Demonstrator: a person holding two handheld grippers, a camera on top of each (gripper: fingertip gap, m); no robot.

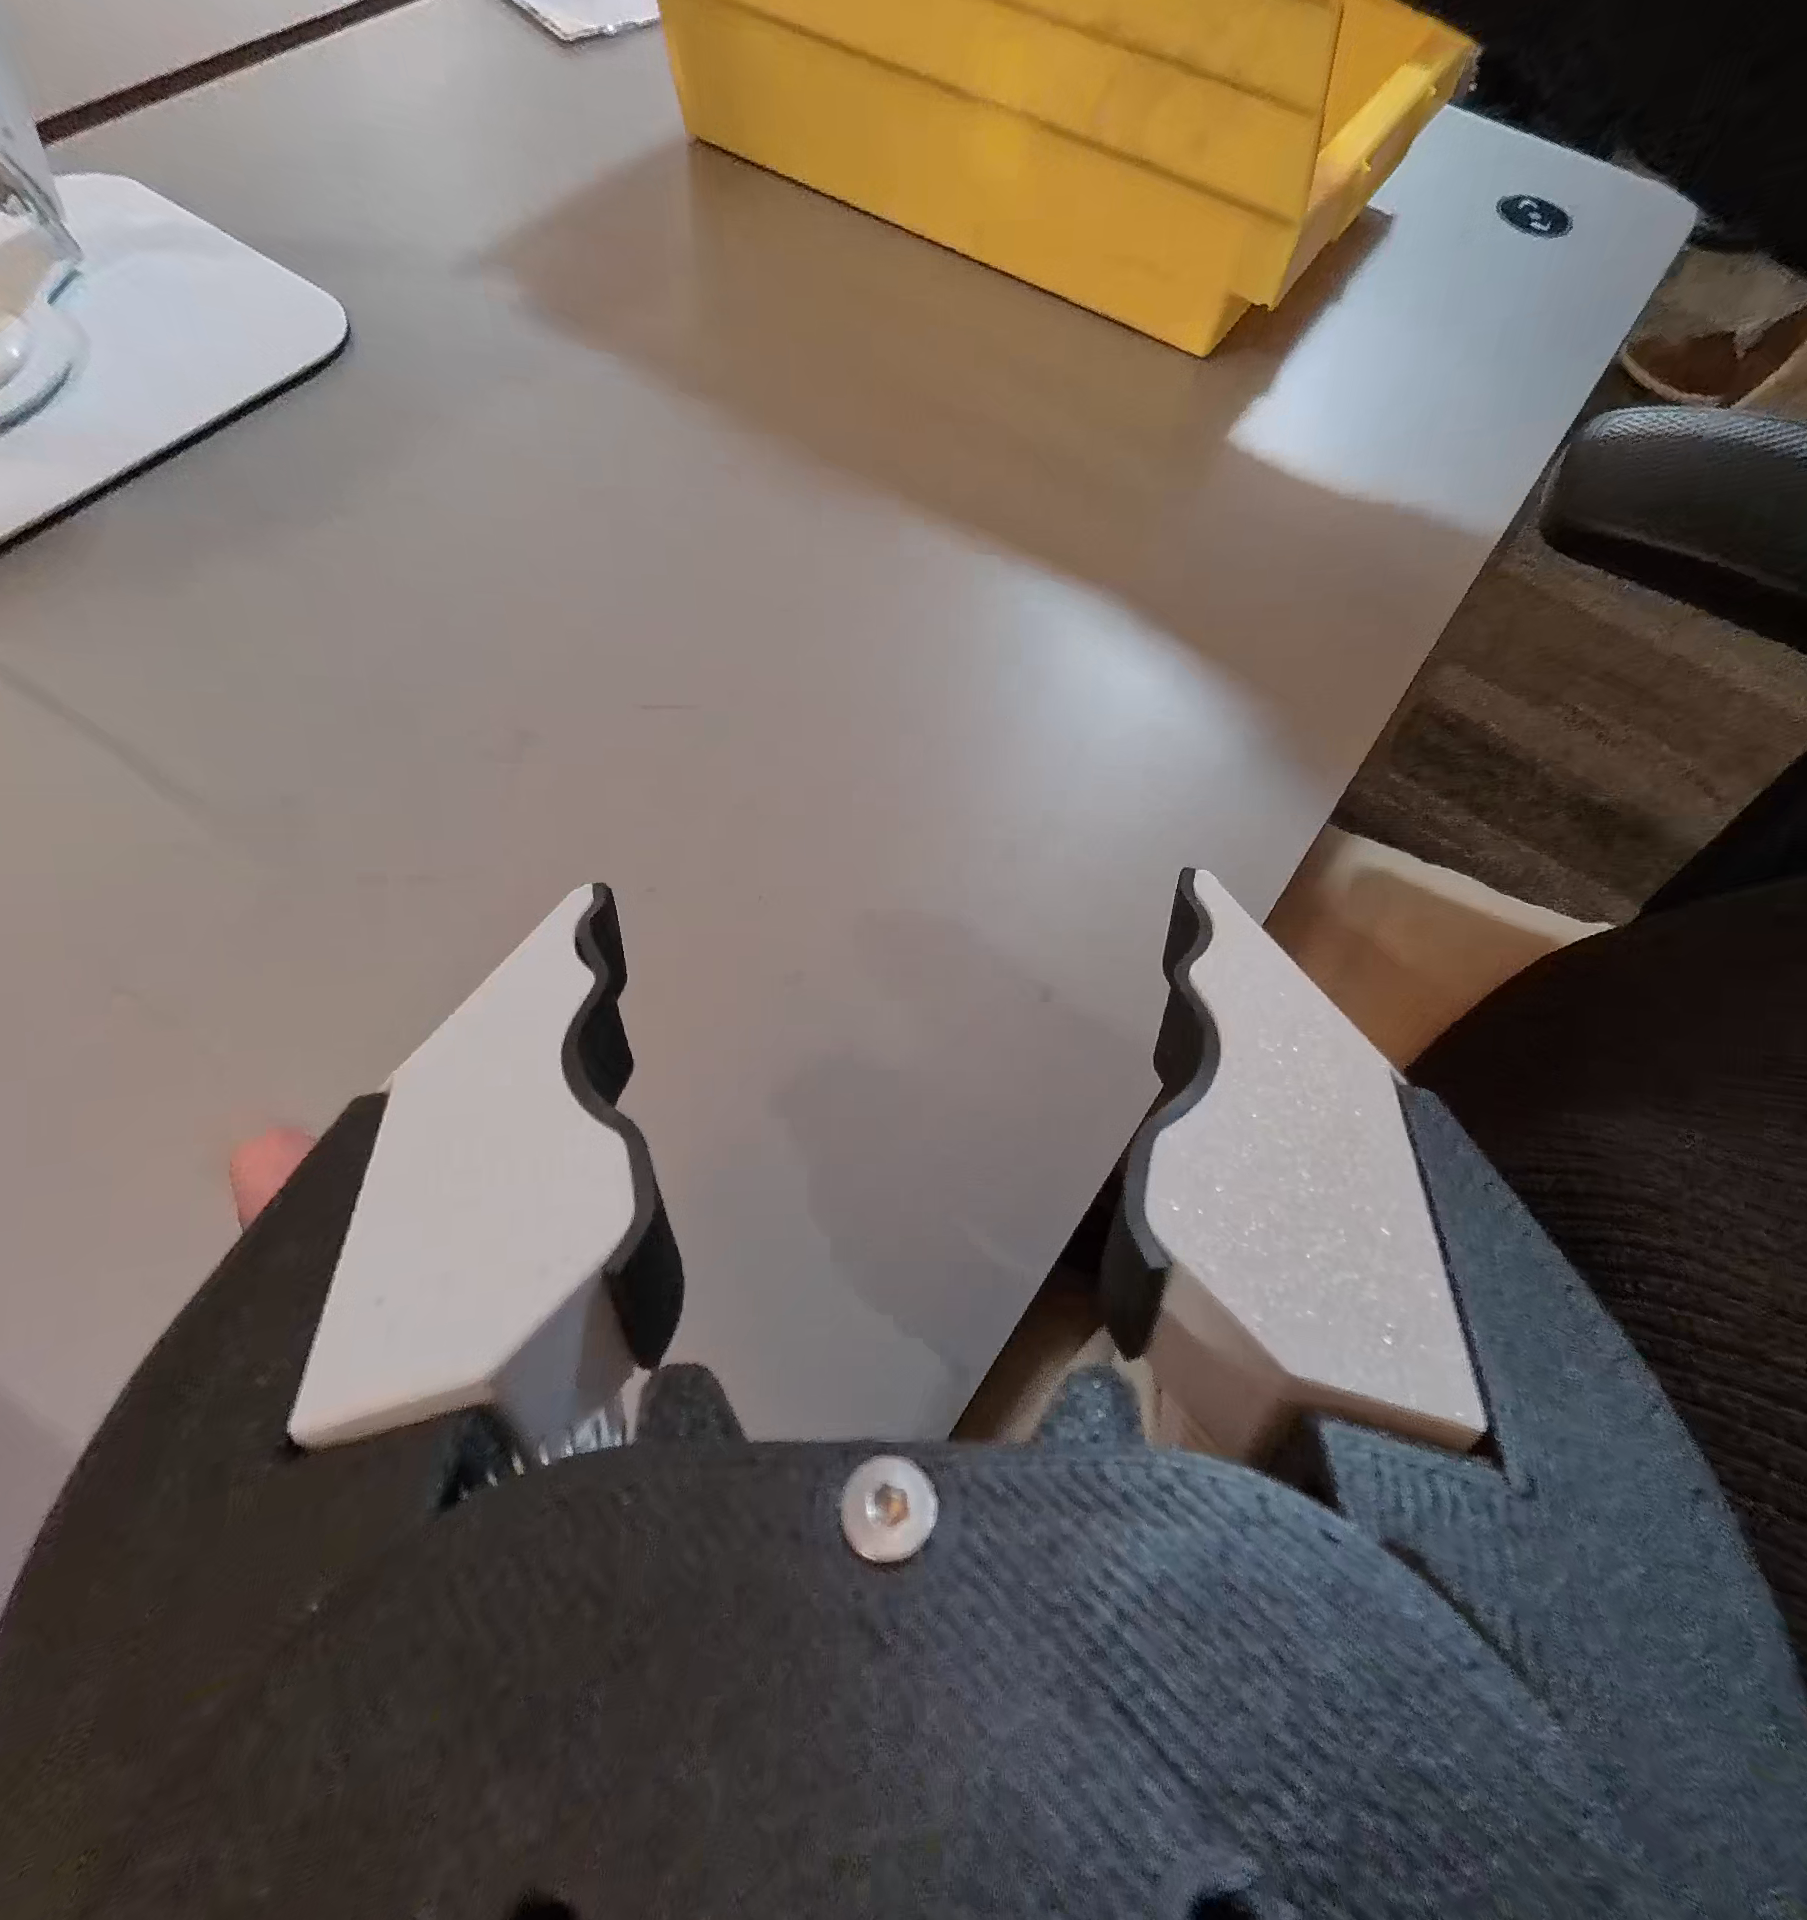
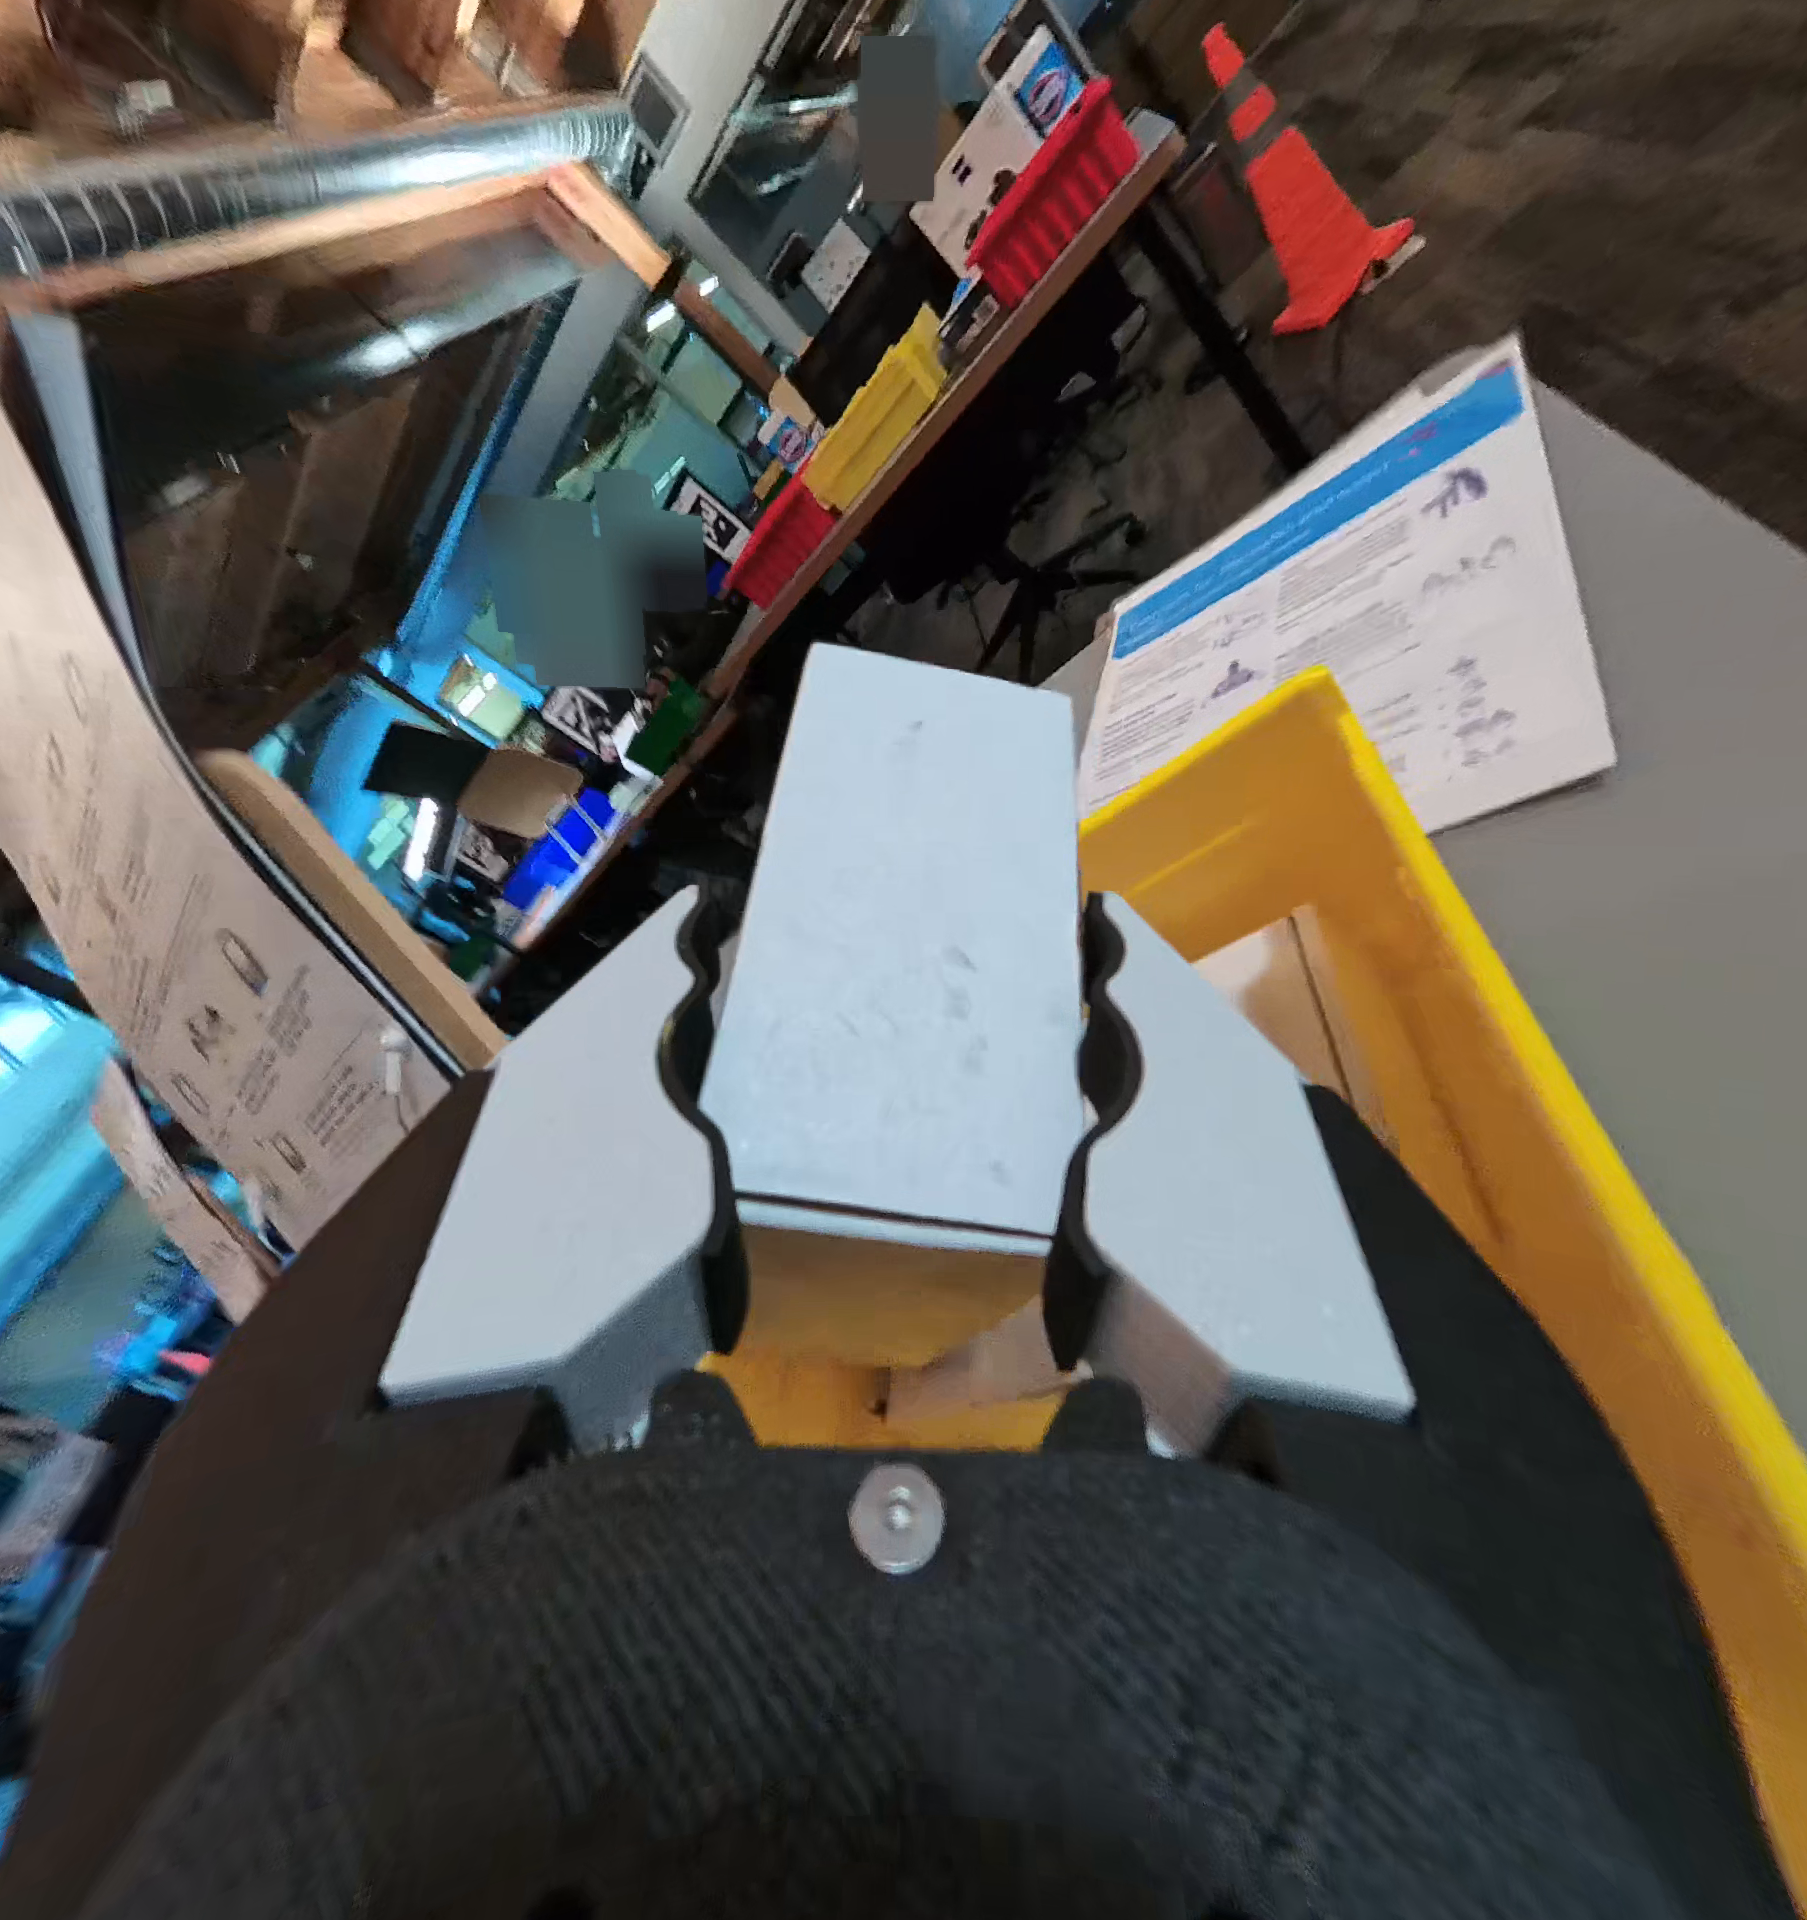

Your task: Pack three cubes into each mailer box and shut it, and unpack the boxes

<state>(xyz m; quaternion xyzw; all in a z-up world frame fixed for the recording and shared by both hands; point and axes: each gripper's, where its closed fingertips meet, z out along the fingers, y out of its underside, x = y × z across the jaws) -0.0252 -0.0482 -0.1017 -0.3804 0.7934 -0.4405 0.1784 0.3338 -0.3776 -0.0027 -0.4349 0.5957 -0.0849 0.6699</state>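
Note:
My right gripper (image 2: 891, 925) is shut on a white mailer box (image 2: 909, 935), which it holds by its two sides, lifted and tilted above the yellow bin (image 2: 1398, 935). The box is closed. More cardboard shows inside the bin below it (image 2: 982, 1382). My left gripper (image 1: 894, 894) is open and empty, low over the grey table (image 1: 774, 623) near its right edge. The same yellow bin (image 1: 1034, 156) stands at the far side of the table in the left wrist view. No cubes are in view.
A white stand base (image 1: 130, 343) with a clear post sits at the table's left. A printed sheet (image 2: 1398, 623) lies beside the bin. A black chair (image 1: 1709, 499) is off the table's right edge. Shelves with bins and an orange cone (image 2: 1304, 229) stand farther off. Some 50 centimeters of space lies between my two pairs of fingers.

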